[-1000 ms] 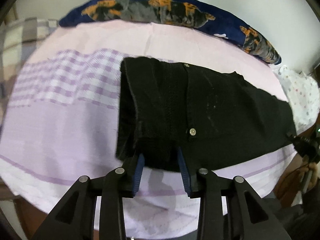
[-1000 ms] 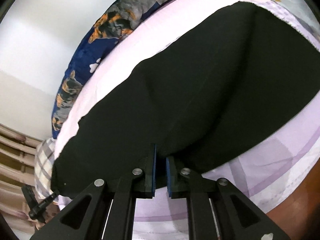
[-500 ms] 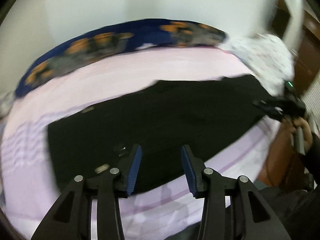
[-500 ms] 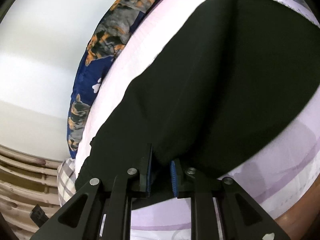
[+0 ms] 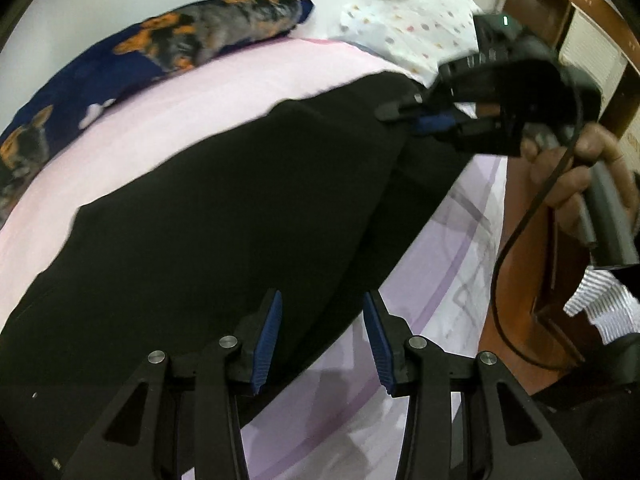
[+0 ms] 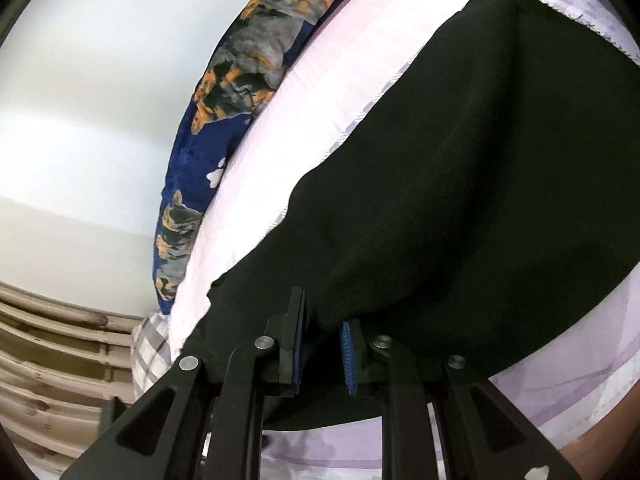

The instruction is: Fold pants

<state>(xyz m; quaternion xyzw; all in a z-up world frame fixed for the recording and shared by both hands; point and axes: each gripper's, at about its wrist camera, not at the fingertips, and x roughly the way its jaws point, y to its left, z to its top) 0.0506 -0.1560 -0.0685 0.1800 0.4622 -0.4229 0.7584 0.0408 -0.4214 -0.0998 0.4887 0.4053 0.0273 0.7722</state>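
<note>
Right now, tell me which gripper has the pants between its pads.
The right gripper: black pants fabric bunches between its blue pads. The left gripper is wide open above the pants, holding nothing.

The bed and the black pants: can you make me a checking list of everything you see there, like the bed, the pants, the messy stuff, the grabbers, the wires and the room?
Surface: bed sheet, pink with purple lines near the edge.
Job's things: black pants lying spread across the sheet.
Clutter: dog-print pillow along the far side; white dotted cloth beyond the pants' end.
Grippers: left gripper open, fingers apart over the pants' near edge; right gripper slightly open, a fold of pants between its fingers, held in a hand.
Cables: black cable looping down from the right gripper.
Surroundings: white wall; brown wooden furniture.
</note>
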